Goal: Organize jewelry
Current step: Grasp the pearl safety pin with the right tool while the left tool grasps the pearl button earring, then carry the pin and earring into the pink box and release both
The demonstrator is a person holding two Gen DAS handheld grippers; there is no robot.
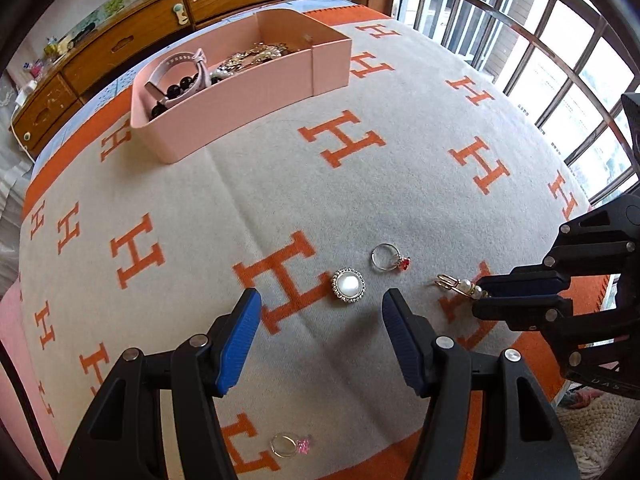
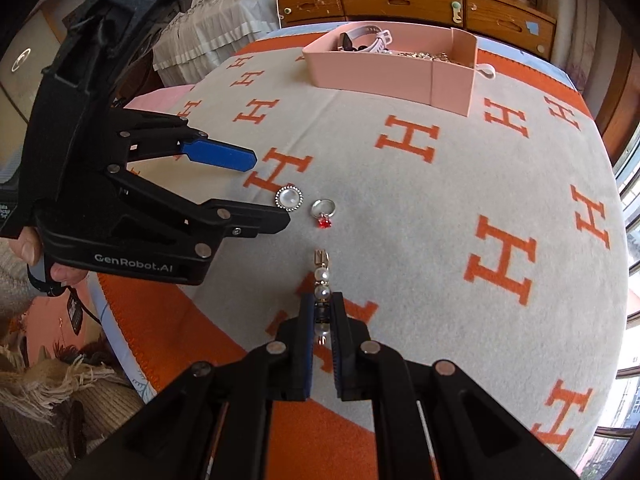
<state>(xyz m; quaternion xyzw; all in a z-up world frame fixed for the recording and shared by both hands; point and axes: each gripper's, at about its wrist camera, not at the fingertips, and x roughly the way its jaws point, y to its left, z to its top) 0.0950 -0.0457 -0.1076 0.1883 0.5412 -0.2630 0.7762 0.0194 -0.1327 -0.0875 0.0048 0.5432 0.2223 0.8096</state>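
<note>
A round pearl brooch (image 1: 348, 285) lies on the blanket just ahead of my open left gripper (image 1: 320, 306), between the lines of its blue pads (image 1: 240, 340). To its right sits a silver ring with a red stone (image 1: 387, 258). My right gripper (image 1: 486, 292) is shut on a pearl drop earring (image 1: 458, 284) whose gold hook end rests on the blanket. From the right wrist view, the earring (image 2: 321, 280) sticks out of the shut gripper (image 2: 322, 300), with the red ring (image 2: 322, 209) and brooch (image 2: 289, 197) beyond. A pink-stone ring (image 1: 289, 445) lies under the left gripper.
A pink organiser box (image 1: 240, 96) holding a watch band, dark beads and gold chains stands at the far side of the grey blanket with orange H marks (image 1: 344, 140). A wooden drawer unit (image 1: 120, 44) lies behind, barred windows to the right. A hand (image 2: 28, 248) holds the left gripper (image 2: 264, 192).
</note>
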